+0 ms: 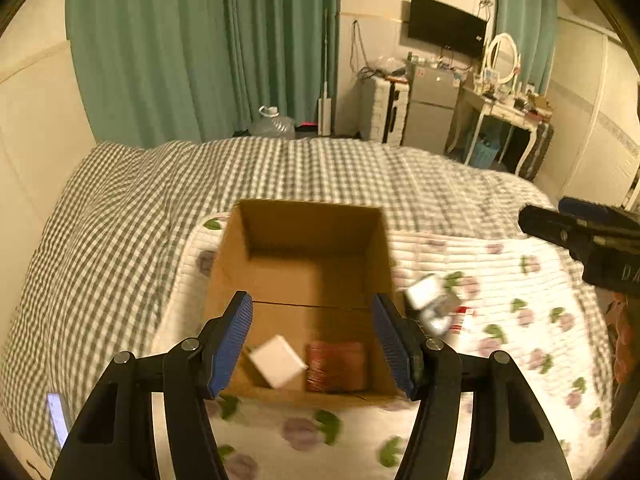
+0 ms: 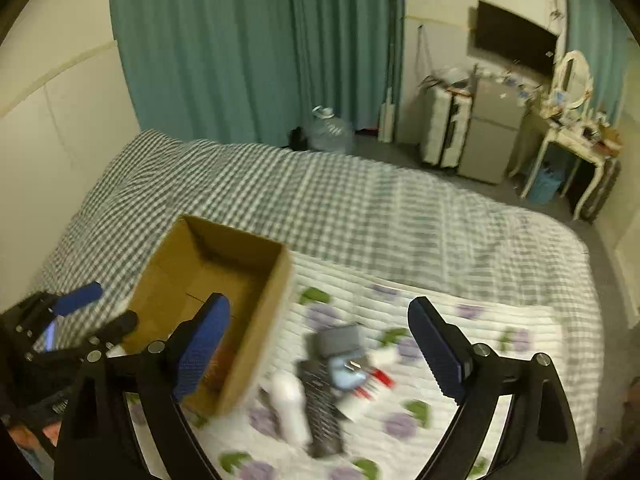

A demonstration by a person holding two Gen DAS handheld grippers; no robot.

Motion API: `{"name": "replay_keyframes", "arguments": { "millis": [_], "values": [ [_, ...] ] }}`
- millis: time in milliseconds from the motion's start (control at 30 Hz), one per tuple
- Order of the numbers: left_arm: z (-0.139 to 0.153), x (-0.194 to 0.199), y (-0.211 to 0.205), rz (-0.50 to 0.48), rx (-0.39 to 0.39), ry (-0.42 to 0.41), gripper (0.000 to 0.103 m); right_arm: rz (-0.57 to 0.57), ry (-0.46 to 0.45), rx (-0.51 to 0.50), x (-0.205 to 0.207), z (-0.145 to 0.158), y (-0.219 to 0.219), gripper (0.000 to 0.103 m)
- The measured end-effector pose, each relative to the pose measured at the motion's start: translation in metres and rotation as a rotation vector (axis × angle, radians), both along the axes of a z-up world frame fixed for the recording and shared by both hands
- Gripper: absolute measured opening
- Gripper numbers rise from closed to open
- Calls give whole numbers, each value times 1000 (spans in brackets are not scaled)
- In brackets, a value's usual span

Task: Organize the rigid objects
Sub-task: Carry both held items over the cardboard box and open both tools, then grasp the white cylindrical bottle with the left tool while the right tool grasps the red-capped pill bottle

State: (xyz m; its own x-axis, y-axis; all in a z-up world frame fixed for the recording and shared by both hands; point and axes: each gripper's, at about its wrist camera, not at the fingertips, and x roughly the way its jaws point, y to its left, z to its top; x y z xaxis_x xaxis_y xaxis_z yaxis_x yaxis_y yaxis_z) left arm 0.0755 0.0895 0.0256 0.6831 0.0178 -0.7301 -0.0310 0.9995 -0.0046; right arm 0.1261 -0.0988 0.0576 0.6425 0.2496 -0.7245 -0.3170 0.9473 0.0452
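An open cardboard box (image 1: 304, 276) stands on a floral quilt on the bed. In it I see a white cube-like object (image 1: 278, 361), tilted and blurred, and a red-brown cylinder (image 1: 335, 366). My left gripper (image 1: 314, 340) is open and empty, just above the box's near edge. In the right wrist view the box (image 2: 200, 280) is at the left. My right gripper (image 2: 320, 344) is open and empty above a blurred pile: a dark remote (image 2: 322, 404), a white bottle-like item (image 2: 290, 404), a grey and blue item (image 2: 344, 354). Part of the pile shows in the left wrist view (image 1: 434, 304).
The floral quilt (image 1: 512, 320) lies over a grey checked bedspread (image 1: 120, 208). Green curtains, a water jug (image 1: 274, 124), a small fridge, a suitcase and a white dressing table (image 1: 508, 120) stand beyond the bed. A lit phone screen (image 1: 58, 418) is at the lower left.
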Motion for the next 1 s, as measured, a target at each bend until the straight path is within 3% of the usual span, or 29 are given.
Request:
{"name": "replay_keyframes", "arguments": {
  "millis": [167, 300, 500, 733, 1000],
  "values": [
    [4, -22, -44, -2, -15, 19, 65, -36, -10, -42, -37, 8, -48, 91],
    [-8, -33, -74, -13, -16, 40, 65, -54, 17, -63, -59, -7, -77, 91],
    [-50, -37, -105, 24, 0, 109, 65, -80, 49, -47, -76, -36, -108, 91],
    [-106, -25, -117, 148, -11, 172, 65, -91, 120, -17, -64, -92, -116, 91],
    [-162, -6, -134, 144, -35, 245, 62, -104, 208, 18, -41, -153, -123, 91]
  ]
}}
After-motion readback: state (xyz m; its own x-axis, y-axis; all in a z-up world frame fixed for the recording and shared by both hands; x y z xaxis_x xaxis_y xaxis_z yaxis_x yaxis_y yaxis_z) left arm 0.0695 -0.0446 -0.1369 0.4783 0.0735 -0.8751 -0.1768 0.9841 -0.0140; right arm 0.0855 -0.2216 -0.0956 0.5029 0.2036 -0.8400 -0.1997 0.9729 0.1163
